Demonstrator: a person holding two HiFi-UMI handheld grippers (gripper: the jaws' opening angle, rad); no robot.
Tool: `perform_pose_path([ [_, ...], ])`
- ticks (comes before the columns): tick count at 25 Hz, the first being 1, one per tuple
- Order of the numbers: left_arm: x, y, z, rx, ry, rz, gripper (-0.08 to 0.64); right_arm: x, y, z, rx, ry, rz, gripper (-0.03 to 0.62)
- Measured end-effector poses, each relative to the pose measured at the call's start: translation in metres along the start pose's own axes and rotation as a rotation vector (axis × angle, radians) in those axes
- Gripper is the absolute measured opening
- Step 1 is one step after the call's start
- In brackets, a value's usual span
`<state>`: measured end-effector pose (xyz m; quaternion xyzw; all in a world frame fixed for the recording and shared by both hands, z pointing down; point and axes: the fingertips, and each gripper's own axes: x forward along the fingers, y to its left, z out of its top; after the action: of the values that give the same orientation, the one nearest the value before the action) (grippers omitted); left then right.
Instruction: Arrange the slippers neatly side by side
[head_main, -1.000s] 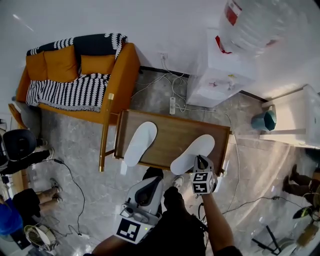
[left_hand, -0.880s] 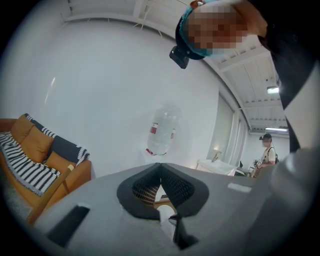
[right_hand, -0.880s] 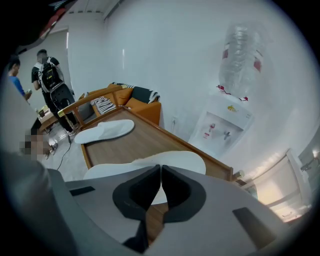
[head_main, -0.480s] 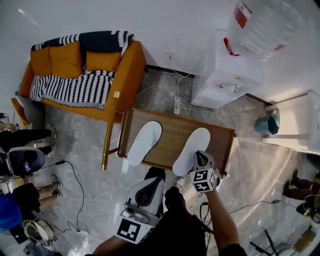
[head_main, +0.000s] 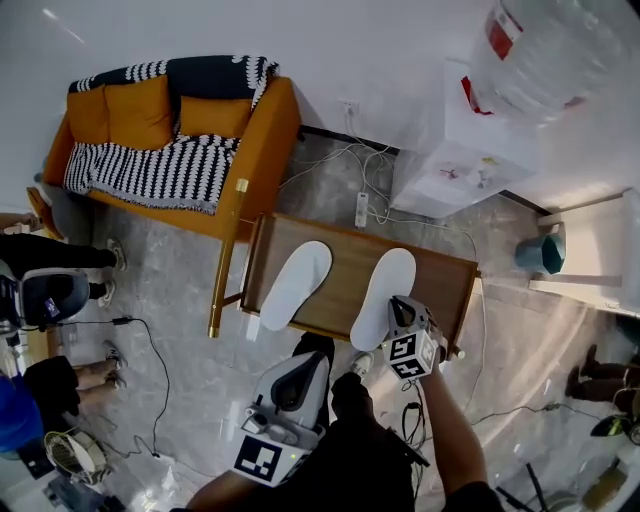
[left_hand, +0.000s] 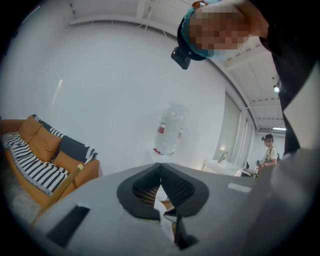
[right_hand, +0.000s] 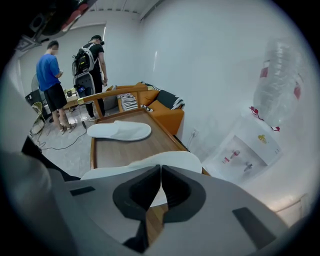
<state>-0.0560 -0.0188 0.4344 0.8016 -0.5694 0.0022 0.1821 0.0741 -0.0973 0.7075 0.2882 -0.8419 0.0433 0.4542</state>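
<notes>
Left gripper (head_main: 306, 362): nearest, at 6 o'clock, low and off the table; jaws together with nothing between them; it points up at the wall.
Right gripper (head_main: 398, 306): at the table's 5 o'clock edge; jaws pressed together on the side rim of the right slipper, close to its heel.
Right slipper (head_main: 384, 296): white, flat on the table's right half; heel at the near edge, toe towards about 1 o'clock.
Left slipper (head_main: 296, 284): white, flat on the left half; heel reaching the near edge at 7 o'clock, toe towards 1 o'clock; roughly parallel to the right slipper but well apart from it, with bare wood between.
Table (head_main: 345, 265): low, wooden, with a raised rim.
Power strip (head_main: 362, 209): on the floor at 12 o'clock, just behind the table.
Bin (head_main: 541, 252): teal, at 3 o'clock.
Sofa (head_main: 262, 150): orange, with a striped throw, at 10 o'clock.
Dispenser (head_main: 455, 150): white, with a bottle on top, against the wall at 1 o'clock.
People (right_hand: 55, 85): two stand beyond the table's left end.
</notes>
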Motion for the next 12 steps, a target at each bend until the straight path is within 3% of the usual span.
perform_pose_path([
  [7, 0.0, 0.005, -0.001, 0.001, 0.001, 0.011, 0.015, 0.013, 0.01, 0.002, -0.12, 0.018, 0.054, 0.017],
  [12, 0.0, 0.009, -0.003, -0.003, 0.005, 0.02, 0.017, 0.023, 0.013, -0.007, -0.131, 0.043, 0.059, 0.017],
])
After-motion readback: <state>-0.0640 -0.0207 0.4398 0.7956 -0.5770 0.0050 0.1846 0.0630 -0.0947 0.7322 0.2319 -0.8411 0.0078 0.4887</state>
